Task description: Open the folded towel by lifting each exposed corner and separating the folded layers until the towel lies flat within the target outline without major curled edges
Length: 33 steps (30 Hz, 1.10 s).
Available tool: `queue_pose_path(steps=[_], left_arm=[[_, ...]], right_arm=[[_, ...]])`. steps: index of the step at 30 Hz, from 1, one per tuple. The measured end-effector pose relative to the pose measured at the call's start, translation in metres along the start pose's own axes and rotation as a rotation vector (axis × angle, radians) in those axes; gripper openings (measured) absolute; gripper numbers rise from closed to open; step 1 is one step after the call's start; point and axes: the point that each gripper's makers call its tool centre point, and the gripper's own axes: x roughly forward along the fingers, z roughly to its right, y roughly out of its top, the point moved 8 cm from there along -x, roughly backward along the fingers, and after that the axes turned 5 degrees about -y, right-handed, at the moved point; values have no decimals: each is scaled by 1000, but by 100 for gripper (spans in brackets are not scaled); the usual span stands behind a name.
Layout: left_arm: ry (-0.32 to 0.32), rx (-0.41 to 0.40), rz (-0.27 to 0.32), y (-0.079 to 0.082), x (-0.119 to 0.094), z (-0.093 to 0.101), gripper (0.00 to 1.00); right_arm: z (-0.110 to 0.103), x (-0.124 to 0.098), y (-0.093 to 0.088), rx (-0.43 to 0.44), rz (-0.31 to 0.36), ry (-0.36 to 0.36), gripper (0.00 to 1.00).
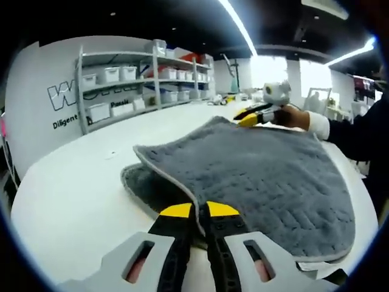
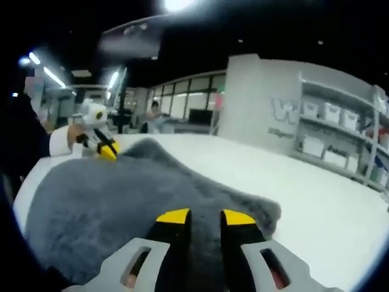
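Observation:
A grey fluffy towel [image 1: 255,176] with a pale hem lies on the white table [image 1: 73,194]. Its top layer is raised off a lower layer [image 1: 137,182] that peeks out at the left. My left gripper [image 1: 200,213] is shut on the near hem of that top layer. My right gripper [image 1: 249,117], in a hand [image 1: 295,117], sits at the towel's far corner. In the right gripper view the towel [image 2: 109,207] spreads ahead, and my right gripper [image 2: 205,218] pinches grey pile between its yellow tips. The left gripper [image 2: 108,151] shows at the opposite corner.
Shelves with white bins [image 1: 140,79] stand against the wall behind the table, seen too as shelves [image 2: 340,140] on the right. A person's dark sleeve [image 1: 358,131] reaches in at the right. Bare tabletop [image 2: 316,194] stretches beside the towel.

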Motion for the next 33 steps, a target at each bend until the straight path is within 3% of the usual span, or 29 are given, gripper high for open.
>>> queue_pose_path(steps=[11, 21, 25, 29, 31, 33], left_arm=[[-10, 60, 22, 10, -1, 9, 7], [-2, 129, 80, 20, 0, 18, 7], [-4, 138, 116, 27, -1, 22, 7], [3, 150, 140, 32, -4, 21, 7], [3, 141, 150, 32, -4, 20, 7], [7, 134, 152, 31, -4, 20, 7]], right_arm=[[-25, 9, 28, 55, 84, 43, 16], [-72, 10, 64, 44, 173, 160, 18], [-88, 12, 72, -25, 152, 218, 19], [-96, 9, 76, -21, 166, 251, 19], [-97, 10, 73, -79, 111, 244, 19], [-102, 9, 73, -60, 48, 245, 20]])
